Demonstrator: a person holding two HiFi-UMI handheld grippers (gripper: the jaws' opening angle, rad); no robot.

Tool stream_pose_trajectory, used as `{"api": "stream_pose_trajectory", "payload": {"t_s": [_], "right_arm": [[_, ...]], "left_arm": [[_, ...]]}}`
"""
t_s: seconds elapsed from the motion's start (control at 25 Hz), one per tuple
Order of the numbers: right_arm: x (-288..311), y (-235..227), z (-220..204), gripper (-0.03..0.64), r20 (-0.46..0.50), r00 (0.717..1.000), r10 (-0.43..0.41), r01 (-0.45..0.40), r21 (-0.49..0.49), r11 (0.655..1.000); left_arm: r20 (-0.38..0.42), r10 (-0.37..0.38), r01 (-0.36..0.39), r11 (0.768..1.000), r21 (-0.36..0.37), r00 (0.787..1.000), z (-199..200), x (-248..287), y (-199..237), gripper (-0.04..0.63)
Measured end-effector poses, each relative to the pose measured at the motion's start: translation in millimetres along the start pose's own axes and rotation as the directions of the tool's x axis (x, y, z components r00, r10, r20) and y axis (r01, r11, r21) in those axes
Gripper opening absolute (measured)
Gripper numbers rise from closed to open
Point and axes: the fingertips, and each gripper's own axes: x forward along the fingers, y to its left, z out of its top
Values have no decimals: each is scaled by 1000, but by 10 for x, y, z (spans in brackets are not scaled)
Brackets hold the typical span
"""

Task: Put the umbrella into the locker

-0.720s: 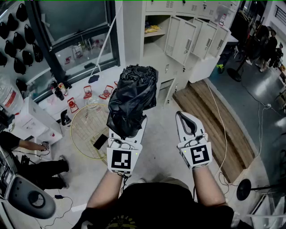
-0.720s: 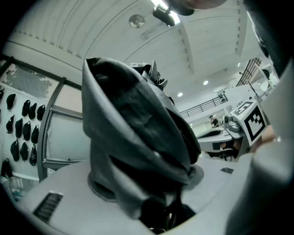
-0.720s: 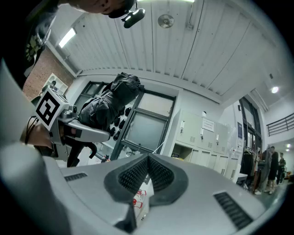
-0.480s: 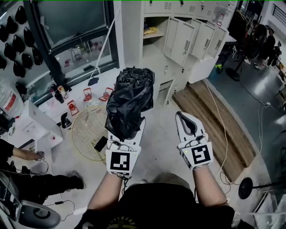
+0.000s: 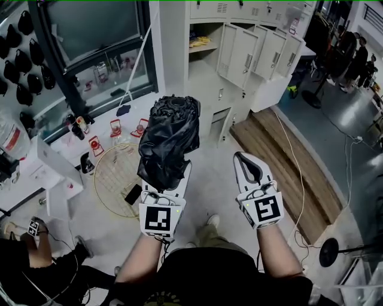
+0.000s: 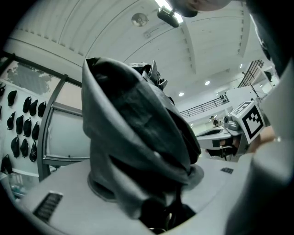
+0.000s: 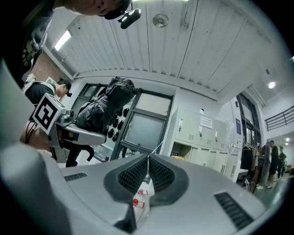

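Shifted slightly left and down in the head view, the folded umbrella [image 5: 170, 140] stands clamped in the left gripper [image 5: 169, 182], well short of the locker [image 5: 206, 72]. Left gripper view: soft, light, slippery cloth hides its stiff shaft, probably the better hold. Right gripper view: the right gripper [image 7: 148, 158] is pinched together, empty.

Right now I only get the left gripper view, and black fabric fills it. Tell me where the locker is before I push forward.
Observer: The head view shows the lockers ahead, up and right of the umbrella.
Operator: Report the doors.
Observer: Several doors stand open; one open shelf holds something yellow.
Operator: Check the other hand.
Observer: The right hand-held gripper is shut and empty.
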Motion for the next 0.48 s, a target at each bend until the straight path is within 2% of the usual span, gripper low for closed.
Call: {"api": "stream_pose_trajectory", "payload": {"t_s": [0.2,0.32,0.48], "right_arm": [[86,-56,-77,31,-11,1000,20,-20,-5,1000],[198,-172,-86,31,18,1000,23,-22,-5,1000],[374,-389,-146,31,-29,999,31,-31,1,1000]], "left_arm": [[-6,-1,1,1000,8,1000,-75,118,16,247],[-29,3,-3,1000,3,1000,-126,268,43,247],[-44,21,-22,1000,-5,999,-149,537,106,247]]}}
